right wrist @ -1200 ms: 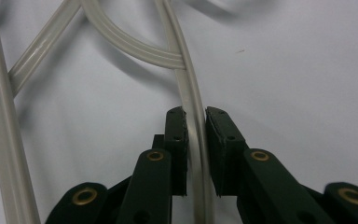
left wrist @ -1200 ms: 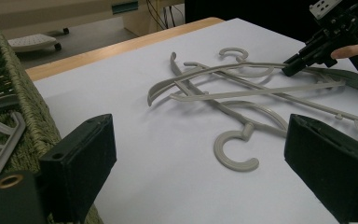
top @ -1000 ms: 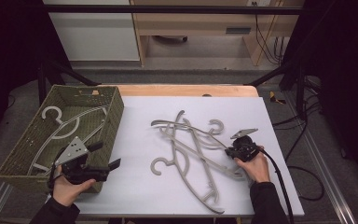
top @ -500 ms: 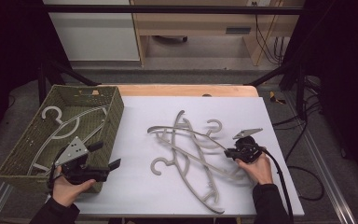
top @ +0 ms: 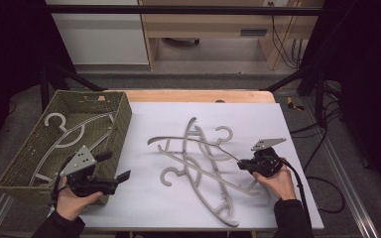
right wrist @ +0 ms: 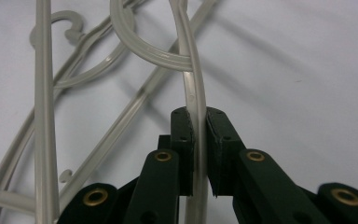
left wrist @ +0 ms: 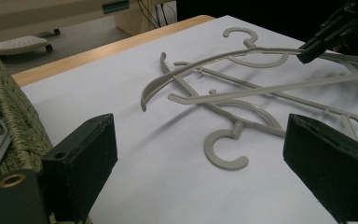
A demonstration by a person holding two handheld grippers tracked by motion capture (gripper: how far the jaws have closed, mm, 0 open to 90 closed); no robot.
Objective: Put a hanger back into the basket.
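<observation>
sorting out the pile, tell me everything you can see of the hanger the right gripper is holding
The held hanger is pale grey, plastic by the look, with a ribbed, curved shoulder arm. The right gripper is shut on that arm near one end, pads pressing both sides. The hanger is tilted: its far end is raised off the white table and casts a shadow there. It crosses above the other grey hangers, which lie flat in a tangle. Whether it touches them I cannot tell.

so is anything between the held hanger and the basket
Nothing on the white table between them. The right gripper is shut on the hanger, whose far end is raised. It crosses the other hangers, so it may snag them. The basket wall must be cleared.
</observation>
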